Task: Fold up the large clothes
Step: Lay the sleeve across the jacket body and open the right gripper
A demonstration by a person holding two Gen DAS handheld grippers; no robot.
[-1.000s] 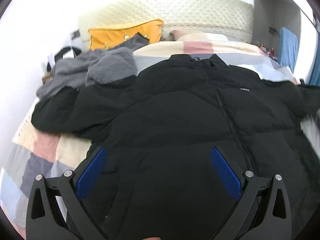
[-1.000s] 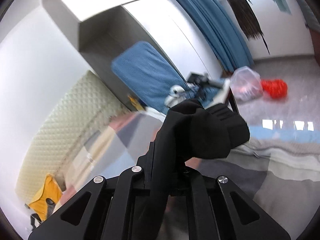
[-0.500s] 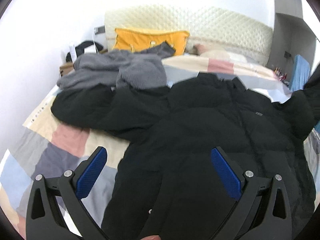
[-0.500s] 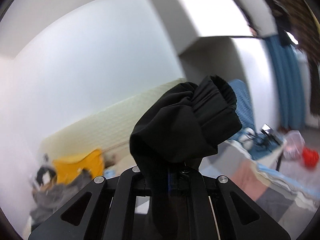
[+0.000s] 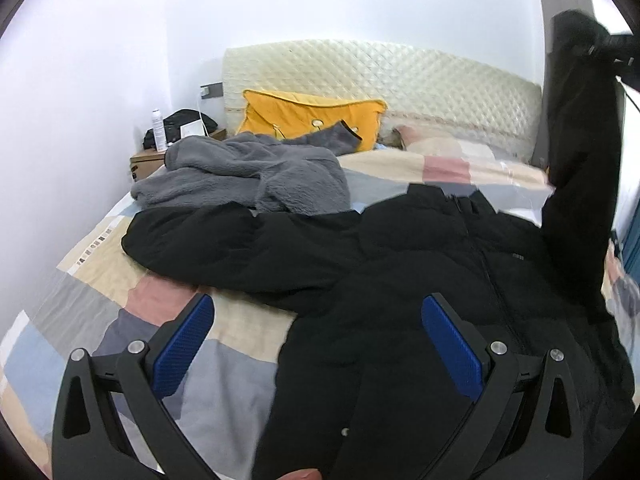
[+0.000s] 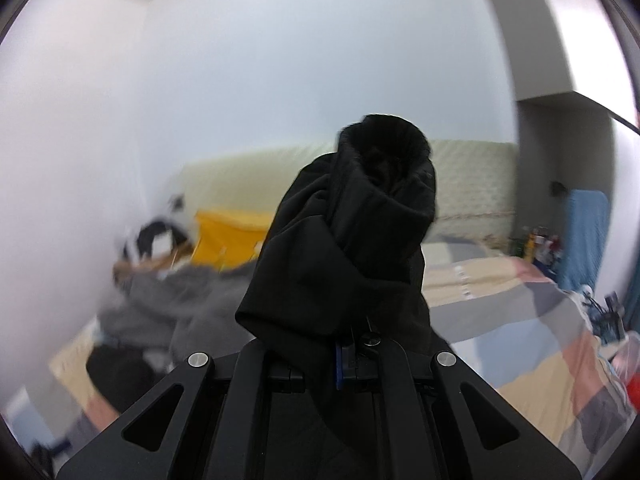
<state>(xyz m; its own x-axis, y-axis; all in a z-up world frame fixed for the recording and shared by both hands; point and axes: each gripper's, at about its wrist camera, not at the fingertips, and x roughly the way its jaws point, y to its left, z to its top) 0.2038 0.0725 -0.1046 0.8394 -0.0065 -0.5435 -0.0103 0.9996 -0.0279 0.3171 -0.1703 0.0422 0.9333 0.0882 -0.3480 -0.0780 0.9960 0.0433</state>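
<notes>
While the jacket (image 5: 420, 264) lies spread on its back over the patchwork bed (image 5: 100, 320), zip up and collar toward the headboard (image 5: 380, 76), one of its sleeves (image 5: 580, 168) is lifted clear of the bedding at the right of the left wrist view. That sleeve rises steeply from the shoulder to its cuff, high against the wall, where the right gripper (image 5: 616, 46) meets it at the frame's edge. In the right wrist view the cuff (image 6: 384, 148) stands above the right gripper (image 6: 352, 352), whose jaws are closed on the bunched black cloth of the sleeve just below the cuff; the fabric fills the space between them and drapes down over the gripper's body.

The left gripper (image 5: 316, 344) hangs over the jacket's lower hem with its jaws wide apart and nothing between them. Its blue pads (image 5: 450, 350) straddle the jacket's left edge: one pad is over the bare bedding, the other over the black body near the zip. Whether the pads touch the cloth cannot be told.

The other sleeve (image 5: 208, 240) lies flat, stretched out to the left across the bed. A grey fleece (image 5: 248, 172) is heaped just beyond it, touching its upper edge, and a yellow pillow (image 5: 312, 120) leans on the headboard behind.
</notes>
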